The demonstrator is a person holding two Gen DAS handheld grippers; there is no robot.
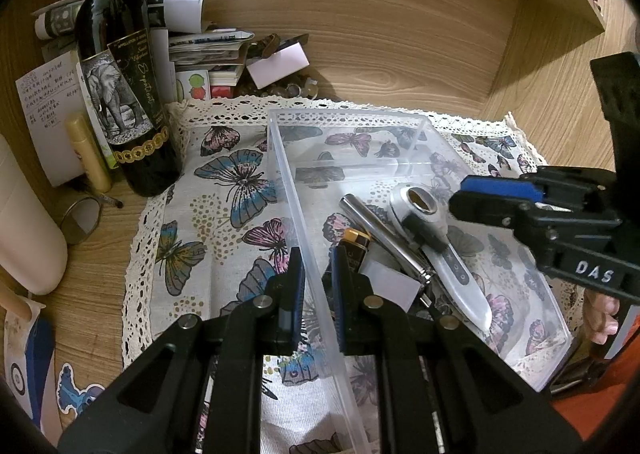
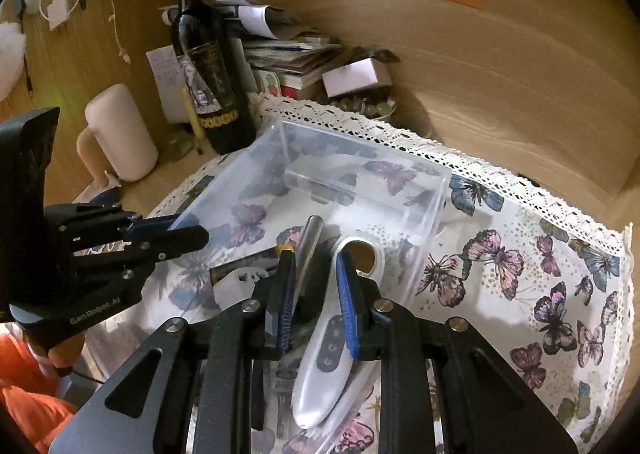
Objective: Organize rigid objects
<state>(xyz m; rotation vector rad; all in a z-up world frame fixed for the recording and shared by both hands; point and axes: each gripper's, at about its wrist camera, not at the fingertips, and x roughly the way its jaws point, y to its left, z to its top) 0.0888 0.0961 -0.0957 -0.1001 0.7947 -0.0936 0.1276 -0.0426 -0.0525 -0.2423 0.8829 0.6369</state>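
Observation:
A clear plastic box (image 1: 404,122) (image 2: 436,194) stands on the butterfly cloth. Inside lie a white handheld device with buttons (image 1: 452,262) (image 2: 328,366), a silver metal rod (image 1: 376,226) (image 2: 310,242), a small dark item with a gold end (image 1: 356,242) and a white block (image 1: 386,284). My left gripper (image 1: 318,286) straddles the box's left wall, jaws closed to a narrow gap on it; it also shows in the right wrist view (image 2: 188,230). My right gripper (image 2: 314,294) hovers over the box above the white device, jaws slightly apart and empty; it also shows in the left wrist view (image 1: 460,198).
A dark wine bottle (image 1: 120,94) (image 2: 208,78), a cream cylinder (image 1: 24,222) (image 2: 120,130), a yellow tube (image 1: 88,154), stacked papers and booklets (image 1: 208,50) and a pale small box (image 1: 276,64) crowd the back left. Wooden walls enclose the back and right.

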